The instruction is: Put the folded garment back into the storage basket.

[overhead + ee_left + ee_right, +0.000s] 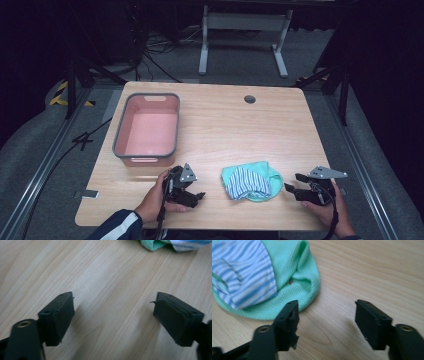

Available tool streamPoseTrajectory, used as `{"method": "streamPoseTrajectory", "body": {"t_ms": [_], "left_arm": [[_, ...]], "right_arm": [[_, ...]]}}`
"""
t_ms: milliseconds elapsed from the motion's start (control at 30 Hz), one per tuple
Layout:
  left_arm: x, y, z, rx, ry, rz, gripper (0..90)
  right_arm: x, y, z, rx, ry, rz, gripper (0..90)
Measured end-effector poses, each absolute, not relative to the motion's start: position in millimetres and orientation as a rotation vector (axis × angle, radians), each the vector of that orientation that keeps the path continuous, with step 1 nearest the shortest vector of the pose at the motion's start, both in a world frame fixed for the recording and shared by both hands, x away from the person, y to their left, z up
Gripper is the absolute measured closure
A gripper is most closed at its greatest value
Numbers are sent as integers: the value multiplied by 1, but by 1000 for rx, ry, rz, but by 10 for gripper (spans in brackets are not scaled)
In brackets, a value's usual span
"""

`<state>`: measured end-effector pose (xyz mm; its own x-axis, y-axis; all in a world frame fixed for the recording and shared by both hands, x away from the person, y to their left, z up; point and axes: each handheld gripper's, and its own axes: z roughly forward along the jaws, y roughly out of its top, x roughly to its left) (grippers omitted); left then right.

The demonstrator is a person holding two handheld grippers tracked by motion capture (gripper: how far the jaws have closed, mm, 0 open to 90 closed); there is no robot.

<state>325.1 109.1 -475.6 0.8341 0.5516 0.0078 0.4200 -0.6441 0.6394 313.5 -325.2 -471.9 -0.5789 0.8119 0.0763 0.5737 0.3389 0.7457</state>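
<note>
I judge the work is at its very beginning; the cloths lie on the table and the pink basket (146, 129) at the far left stands empty, so if they are meant to go in there, all of that is left to do. The green cloth (267, 176) lies bunched near the front edge, between my two hands, and the striped cloth (246, 182) sits on top of it; nothing is lifted yet. My left gripper (113, 315) has its jaws apart over bare wood, holding nothing; the cloths are well ahead of it. My right gripper (327, 322) is also released, with nothing between the jaws; its one jaw stands just beside the rim of the green cloth, I cannot tell if it touches.

The table (225, 125) is light wood with a small round cable hole (249, 99) at the far side; around it I see dark grey carpet, a white metal frame (244, 30) behind, and cables on the floor.
</note>
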Motion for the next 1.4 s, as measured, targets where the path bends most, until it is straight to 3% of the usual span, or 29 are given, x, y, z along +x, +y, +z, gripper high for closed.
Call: {"method": "streamPoseTrajectory", "body": {"t_ms": [133,800,1167,1400], "left_arm": [[331,97,-473,2316,691,206,247],[351,51,-461,2205,786,163,330],[363,38,-478,2237,771,133,297],[364,38,-479,2265,753,177,239]], "right_arm": [[315,-322,-461,1229,2267,1091,459],[340,-264,-454,1097,2368,1013,454],[352,-260,-470,1141,2412,941,414],[351,-258,-474,1165,2416,990,467]]}}
